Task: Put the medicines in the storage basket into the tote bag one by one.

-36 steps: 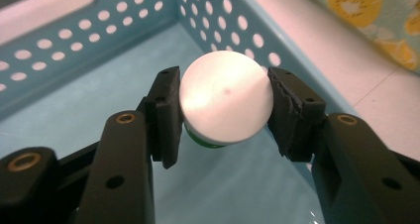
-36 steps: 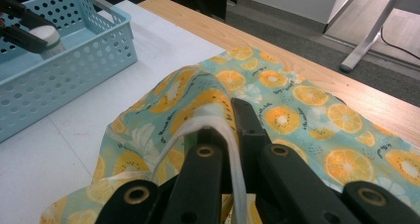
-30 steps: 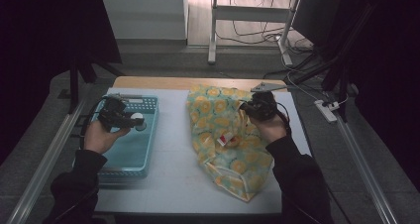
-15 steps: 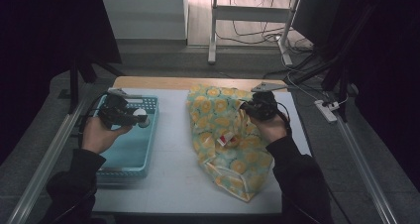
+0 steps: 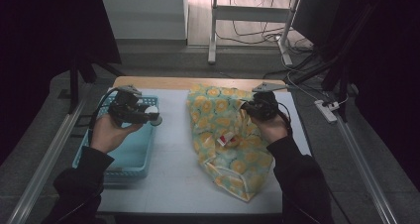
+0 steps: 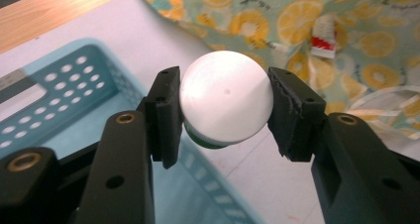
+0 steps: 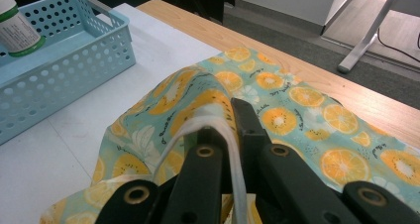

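My left gripper [image 5: 148, 118] is shut on a small white bottle [image 6: 226, 104] with a white cap and a green band, held over the right rim of the light blue basket [image 5: 130, 149]. The same bottle [image 7: 17, 27] stands out above the basket [image 7: 64, 60] in the right gripper view. A fruit-print cloth bag [image 5: 224, 135] with orange slices lies on the white table. My right gripper [image 5: 250, 110] is shut on the bag's upper edge and its white drawstring [image 7: 218, 130], lifting the fabric. A red and white item [image 5: 226, 140] lies at the bag's mouth.
The white table top [image 5: 173, 169] has a wooden strip [image 5: 198, 83] along its far edge. Metal rails [image 5: 47, 159] run down both sides. A desk leg [image 5: 213, 30] and cables on the floor lie beyond the table.
My left gripper has carried the bottle a little to the right, toward the basket's right rim. The right gripper and the bag have stayed put.
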{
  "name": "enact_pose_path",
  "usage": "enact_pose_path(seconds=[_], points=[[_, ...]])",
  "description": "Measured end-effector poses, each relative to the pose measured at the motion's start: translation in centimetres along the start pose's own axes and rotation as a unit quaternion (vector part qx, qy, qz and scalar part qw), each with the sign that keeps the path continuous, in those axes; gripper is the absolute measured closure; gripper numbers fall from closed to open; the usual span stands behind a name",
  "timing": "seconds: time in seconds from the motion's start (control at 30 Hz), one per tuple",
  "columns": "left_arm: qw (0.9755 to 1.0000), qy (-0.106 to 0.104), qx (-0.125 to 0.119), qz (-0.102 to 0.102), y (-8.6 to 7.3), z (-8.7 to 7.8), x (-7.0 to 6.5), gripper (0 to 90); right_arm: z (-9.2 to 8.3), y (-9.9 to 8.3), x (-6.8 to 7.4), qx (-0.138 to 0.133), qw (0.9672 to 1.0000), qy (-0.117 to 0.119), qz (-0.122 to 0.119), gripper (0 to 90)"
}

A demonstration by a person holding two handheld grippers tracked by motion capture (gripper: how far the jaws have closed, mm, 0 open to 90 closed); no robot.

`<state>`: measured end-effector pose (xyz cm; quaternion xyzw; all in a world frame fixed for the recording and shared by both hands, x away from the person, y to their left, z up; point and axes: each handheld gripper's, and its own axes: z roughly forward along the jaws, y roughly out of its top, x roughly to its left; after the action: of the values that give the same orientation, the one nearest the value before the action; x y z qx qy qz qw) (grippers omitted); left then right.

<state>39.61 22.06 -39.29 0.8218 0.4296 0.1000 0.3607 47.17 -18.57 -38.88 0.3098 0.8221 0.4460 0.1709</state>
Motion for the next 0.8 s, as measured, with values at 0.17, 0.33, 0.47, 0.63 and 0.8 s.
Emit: enact_pose_path(seconds=[0.17, 0.33, 0.47, 0.63, 0.8], points=[[0.9998, -0.017, -0.004, 0.012, 1.0, 0.6, -1.6, 51.3, 0.0, 0.1, 0.0, -0.001, 1.0, 0.0, -0.001, 89.3], [0.999, -0.032, 0.002, 0.031, 1.7, 1.7, -3.2, 51.3, 0.0, 0.1, 0.1, -0.002, 1.0, 0.0, -0.001, 89.3], [0.9983, -0.042, 0.002, 0.042, 2.1, 2.6, -4.3, 51.3, 0.0, 0.1, 0.1, -0.002, 1.0, 0.0, -0.002, 89.3], [0.9969, -0.052, 0.007, 0.058, 2.7, 4.0, -5.8, 51.3, 0.0, 0.2, 0.0, -0.003, 1.0, -0.001, -0.002, 89.3], [0.995, -0.066, 0.009, 0.074, 3.4, 5.3, -7.4, 51.3, 0.0, 0.3, 0.0, -0.004, 1.0, -0.002, -0.002, 89.3]])
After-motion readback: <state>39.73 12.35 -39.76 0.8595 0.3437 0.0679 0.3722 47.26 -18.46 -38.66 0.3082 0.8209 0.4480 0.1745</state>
